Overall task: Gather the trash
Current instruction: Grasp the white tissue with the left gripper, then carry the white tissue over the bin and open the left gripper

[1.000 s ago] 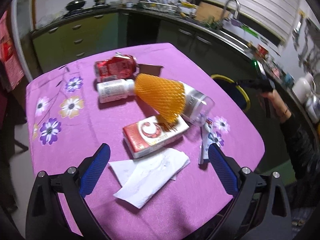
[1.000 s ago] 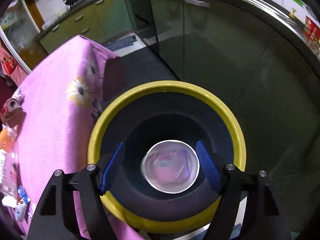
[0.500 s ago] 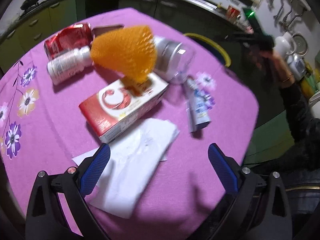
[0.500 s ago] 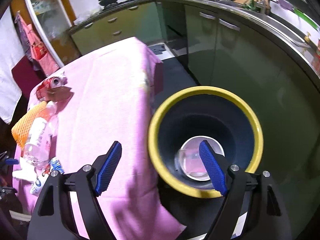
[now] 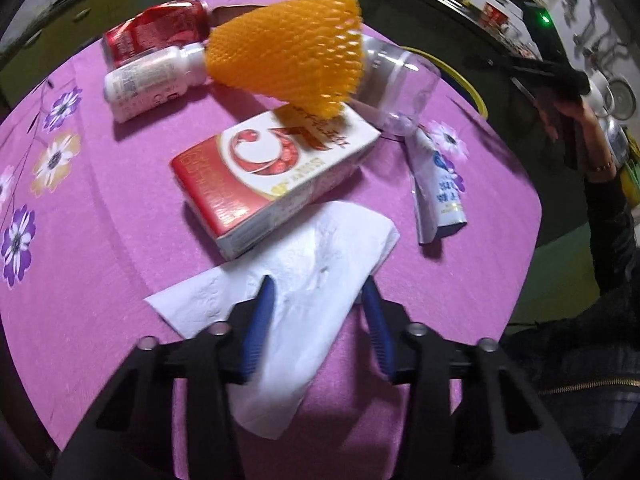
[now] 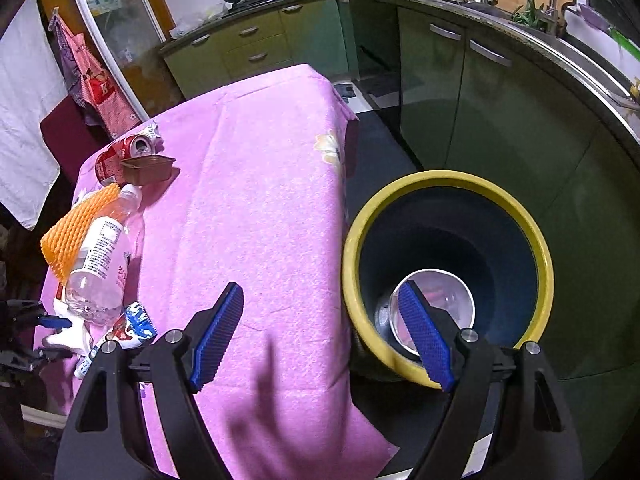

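Observation:
My left gripper (image 5: 318,286) is low over a white paper napkin (image 5: 292,280) on the purple tablecloth (image 5: 100,248), its blue fingers half closed around the napkin's middle. Behind the napkin lie a red-and-white carton (image 5: 276,168), an orange foam net (image 5: 292,52), a clear plastic bottle (image 5: 388,88), a white bottle (image 5: 148,80), a crushed red can (image 5: 156,28) and a blue-white wrapper (image 5: 440,188). My right gripper (image 6: 320,296) is open and empty, above the table edge beside the yellow-rimmed bin (image 6: 448,180), which holds a clear cup (image 6: 436,312).
Green kitchen cabinets (image 6: 500,92) and a counter with a sink run behind the bin. The trash also shows at the table's left in the right wrist view, with the can (image 6: 128,152) and the net (image 6: 76,228). A brown tray (image 6: 148,168) sits by the can.
My left gripper has dropped onto the napkin and its fingers have closed in from wide open. My right gripper has pulled up and back from the bin toward the table.

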Demonstrator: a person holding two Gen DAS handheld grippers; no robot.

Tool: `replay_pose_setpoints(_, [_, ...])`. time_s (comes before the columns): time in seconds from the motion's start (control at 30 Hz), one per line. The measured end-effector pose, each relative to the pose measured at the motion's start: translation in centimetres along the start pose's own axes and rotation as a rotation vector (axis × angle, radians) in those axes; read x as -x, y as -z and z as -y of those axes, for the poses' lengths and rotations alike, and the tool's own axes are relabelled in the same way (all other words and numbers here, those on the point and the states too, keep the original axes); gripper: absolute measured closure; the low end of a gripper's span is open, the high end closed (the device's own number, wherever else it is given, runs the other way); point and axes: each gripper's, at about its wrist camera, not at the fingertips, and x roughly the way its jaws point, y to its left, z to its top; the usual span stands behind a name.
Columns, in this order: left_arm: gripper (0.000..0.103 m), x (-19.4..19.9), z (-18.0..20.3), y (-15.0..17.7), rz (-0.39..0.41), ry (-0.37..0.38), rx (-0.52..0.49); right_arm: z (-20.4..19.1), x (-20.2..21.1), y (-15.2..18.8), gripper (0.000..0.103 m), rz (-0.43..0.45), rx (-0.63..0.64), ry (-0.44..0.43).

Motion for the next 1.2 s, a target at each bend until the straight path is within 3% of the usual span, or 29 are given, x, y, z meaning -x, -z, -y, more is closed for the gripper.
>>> replay_pose_setpoints(0.07, [0.09, 0.1, -0.2, 0.1, -0.001, 0.011, 0.012, -0.2, 0.1, 0.2, 0.024, 0.0, 0.003, -0.004])
replay_pose_setpoints(0.17, [0.096, 0.4, 0.3, 0.6, 0.007, 0.009, 0.003, -0.3, 0.5, 0.3, 0.024, 0.004, 0.006, -0.01])
replay_pose_setpoints(0.5, [0.099, 4.8, 2.5, 1.1, 0.07, 0.074, -0.045, -0.3, 2.1, 0.6, 0.024, 0.032, 0.008, -0.032])
replay_pose_setpoints(0.8, [0.101, 8.6, 4.9, -0.3, 0.145, 0.066, -0.091, -0.3, 2.8, 1.0, 0.024, 0.041, 0.009, -0.049])
replay_pose_setpoints(0.97, [0.101, 9.4, 5.7, -2.2, 0.174, 0.069, -0.104, -0.1, 3.3, 1.2, 0.024, 0.048, 0.01, -0.051])
replay_pose_setpoints(1.2, [0.101, 9.5, 7.3, -7.3, 0.17, 0.129, -0.162, 1.3, 5.7, 2.0, 0.024, 0.1, -0.029, -0.035])
